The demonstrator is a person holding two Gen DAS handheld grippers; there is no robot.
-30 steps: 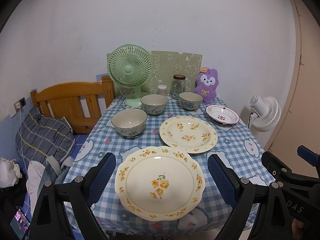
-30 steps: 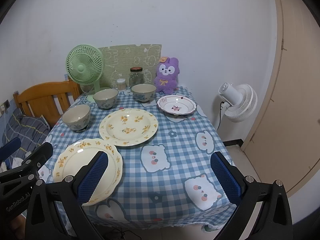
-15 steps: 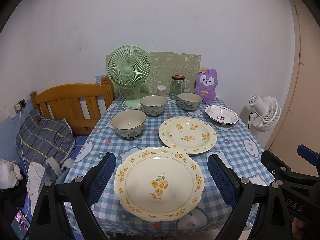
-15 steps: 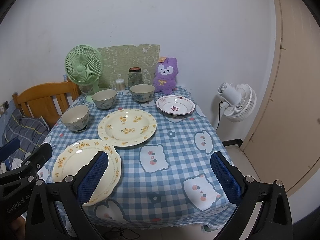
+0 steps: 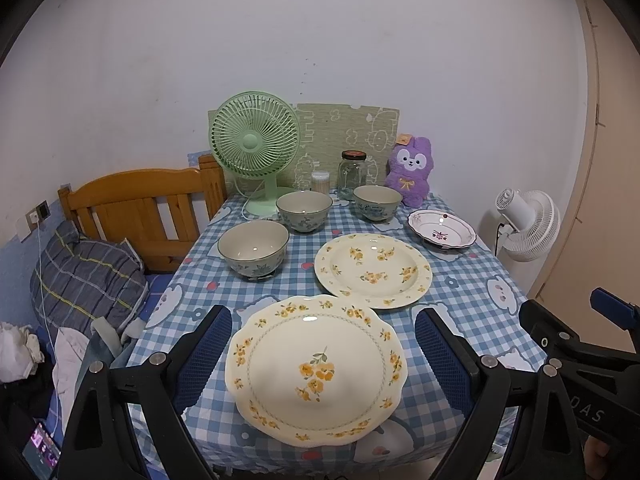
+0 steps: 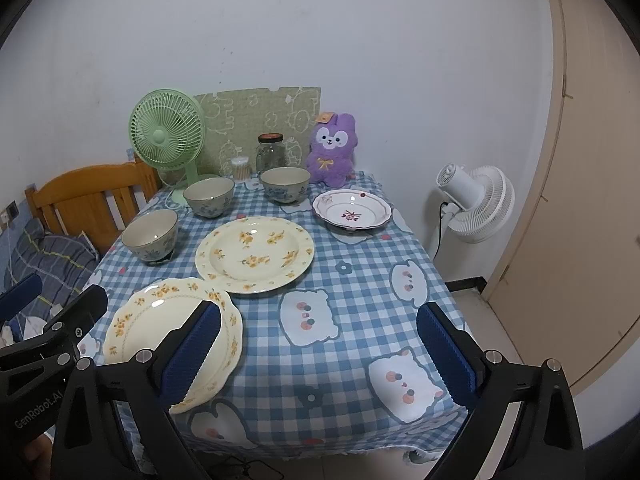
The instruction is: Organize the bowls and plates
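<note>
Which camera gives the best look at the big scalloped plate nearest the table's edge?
The left wrist view: the scalloped plate sits whole and centred between that tool's open fingers. In the right wrist view the plate lies off to the left, partly hidden behind one blue finger pad.

The left gripper [image 5: 323,354] hangs spread wide around the scalloped plate [image 5: 316,372].

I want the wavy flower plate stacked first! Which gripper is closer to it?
Left. The left gripper is open right around the wavy plate; the right gripper hangs beside it, over the tablecloth.
</note>
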